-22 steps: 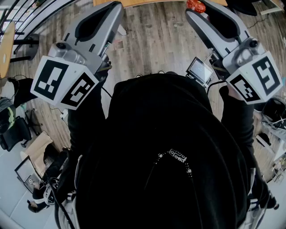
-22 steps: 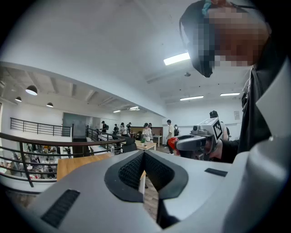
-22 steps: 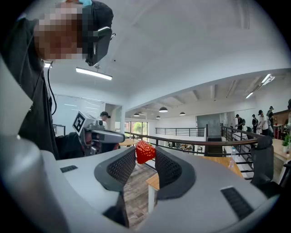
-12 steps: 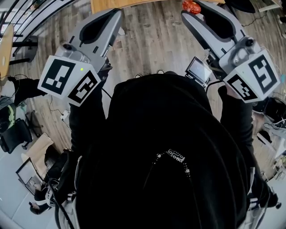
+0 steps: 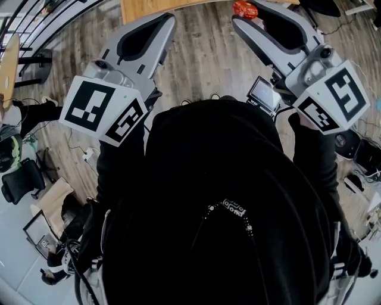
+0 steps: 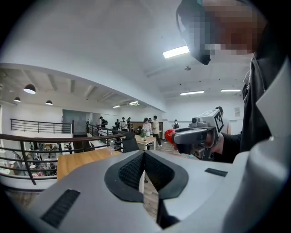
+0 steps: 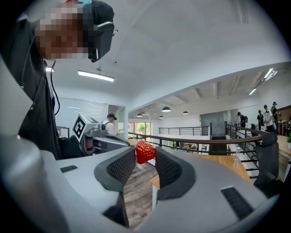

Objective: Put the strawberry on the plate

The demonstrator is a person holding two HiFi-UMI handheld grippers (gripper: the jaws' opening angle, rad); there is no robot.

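The red strawberry [image 7: 145, 151] is pinched between the dark ribbed pads of my right gripper [image 7: 145, 158], held in the air. In the head view the strawberry [image 5: 244, 8] shows at the tip of the right gripper [image 5: 241, 16], near the top edge. My left gripper [image 5: 165, 19] points the same way at the left, its jaws together with nothing between them. In the left gripper view the left gripper [image 6: 143, 157] is shut, and the right gripper [image 6: 200, 134] with the strawberry [image 6: 169, 135] appears beyond it. No plate is in view.
A wooden table [image 5: 161, 5] lies ahead at the top edge, over a plank floor [image 5: 202, 53]. A metal railing [image 7: 204, 141] runs past the table [image 7: 227, 161]. People stand around a far table [image 6: 145, 139]. A small screen [image 5: 265, 92] sits low on the right.
Both grippers have drifted towards each other: the left one to the right, the right one to the left with the strawberry still held. More of the wooden table shows at the top.
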